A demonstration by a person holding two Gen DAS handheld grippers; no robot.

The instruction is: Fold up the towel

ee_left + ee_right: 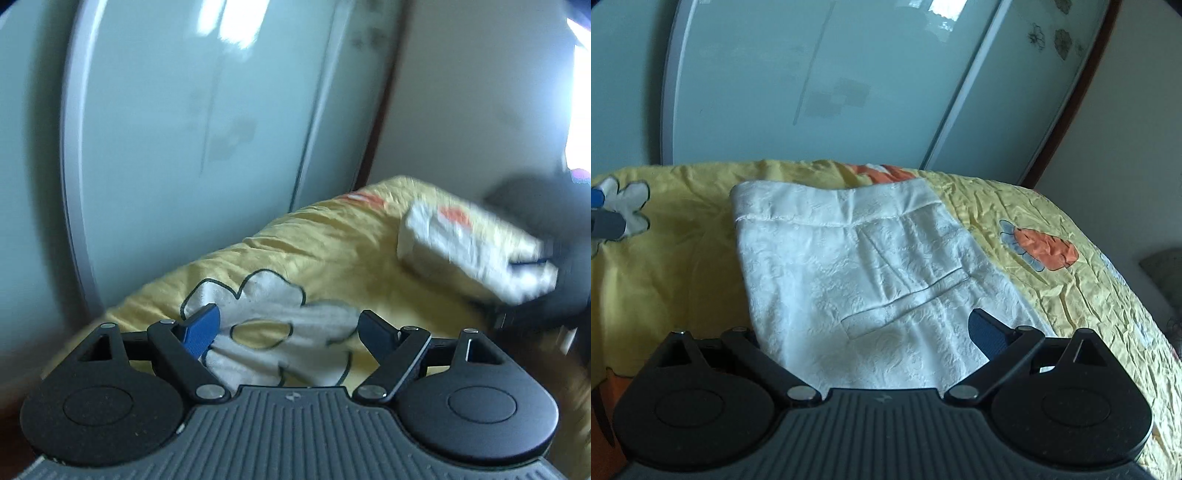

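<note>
White embossed cotton towel [857,266] on yellow quilted bedspread [1071,295]: soft, limp, light; pinch near-edge corners. Left gripper [288,328] spread, empty. Right gripper [868,339] spread over towel.

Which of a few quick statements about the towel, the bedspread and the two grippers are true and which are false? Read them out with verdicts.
1. The white towel lies on a yellow bedspread. True.
2. The left gripper is clamped on the towel. False: its jaws stand open over a white flower print, with nothing between them.
3. An orange carrot print shows on the bedspread beside the towel. True.
4. The towel is rolled into a tight tube. False: it lies flat, with creases.
5. The right gripper hovers at the towel's near end. True.
</note>
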